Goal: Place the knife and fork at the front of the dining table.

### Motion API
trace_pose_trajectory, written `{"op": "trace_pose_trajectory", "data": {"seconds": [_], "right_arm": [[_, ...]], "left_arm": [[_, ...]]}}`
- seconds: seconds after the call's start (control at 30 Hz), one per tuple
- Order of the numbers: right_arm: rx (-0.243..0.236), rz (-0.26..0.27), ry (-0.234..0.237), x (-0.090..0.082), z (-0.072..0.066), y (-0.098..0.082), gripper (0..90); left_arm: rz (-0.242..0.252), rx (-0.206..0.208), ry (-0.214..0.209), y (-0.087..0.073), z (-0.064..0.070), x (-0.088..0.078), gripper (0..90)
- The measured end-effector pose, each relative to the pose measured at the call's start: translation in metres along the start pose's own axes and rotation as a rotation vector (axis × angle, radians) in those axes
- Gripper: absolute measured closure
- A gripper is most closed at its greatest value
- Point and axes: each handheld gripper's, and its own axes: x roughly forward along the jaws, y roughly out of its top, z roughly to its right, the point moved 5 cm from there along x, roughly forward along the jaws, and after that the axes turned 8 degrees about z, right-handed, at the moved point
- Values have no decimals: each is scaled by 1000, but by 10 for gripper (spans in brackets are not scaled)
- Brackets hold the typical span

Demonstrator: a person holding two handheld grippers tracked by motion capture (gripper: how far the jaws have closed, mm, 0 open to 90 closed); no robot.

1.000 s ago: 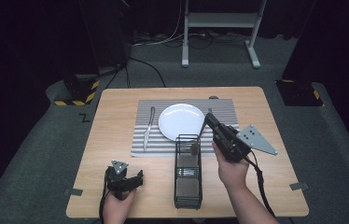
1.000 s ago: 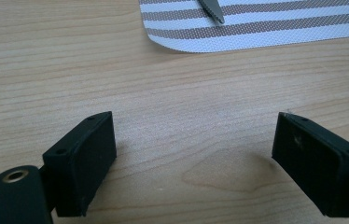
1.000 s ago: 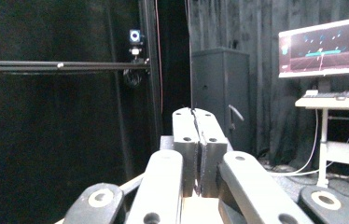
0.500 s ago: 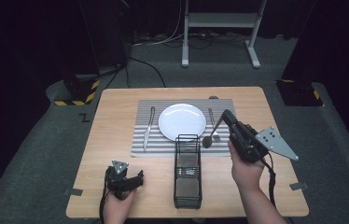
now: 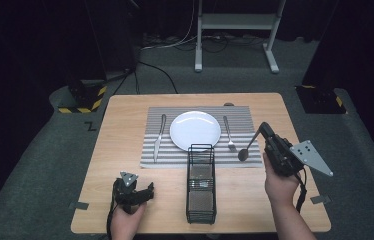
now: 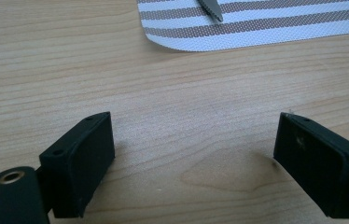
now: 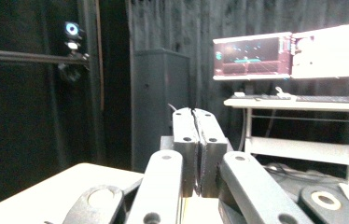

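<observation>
My right gripper (image 5: 263, 130) is shut on the handle of a dark spoon (image 5: 244, 153), which slants down and left from its tips. The spoon's bowl hangs over the near right corner of the striped placemat (image 5: 151, 152); whether it touches I cannot tell. In the right gripper view the two jaws press together (image 7: 199, 116) and point level toward the room. My left gripper (image 5: 135, 192) rests at the table's near left. It stands wide open (image 6: 193, 158) over bare wood, nothing between its pads. On the mat lie a white plate (image 5: 195, 129), a knife (image 5: 159, 136) and a fork (image 5: 228, 134).
A black wire caddy (image 5: 201, 186) stands lengthwise at the table's near middle, between my two hands. The mat's corner (image 6: 256, 32) and the knife tip (image 6: 211, 10) lie ahead of the left gripper. A desk with a lit screen (image 7: 252, 56) stands beyond the table.
My right gripper has moved to the right with the spoon, from over the caddy's far end to the mat's right edge, and sunk a little. The left gripper has stayed put.
</observation>
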Motion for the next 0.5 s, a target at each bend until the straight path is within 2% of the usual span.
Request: {"op": "trace_pose_trajectory", "data": {"seconds": [0.23, 0.33, 0.5], "right_arm": [[-16, -34, -55, -3, 19, -18, 887], [-42, -44, -71, -3, 24, -24, 887], [-53, -65, -82, -1, 28, -32, 887]], "left_arm": [[0, -1, -1, 0, 0, 0, 121], [0, 0, 0, 0, 0, 0, 121], [0, 0, -2, 0, 0, 0, 120]]}}
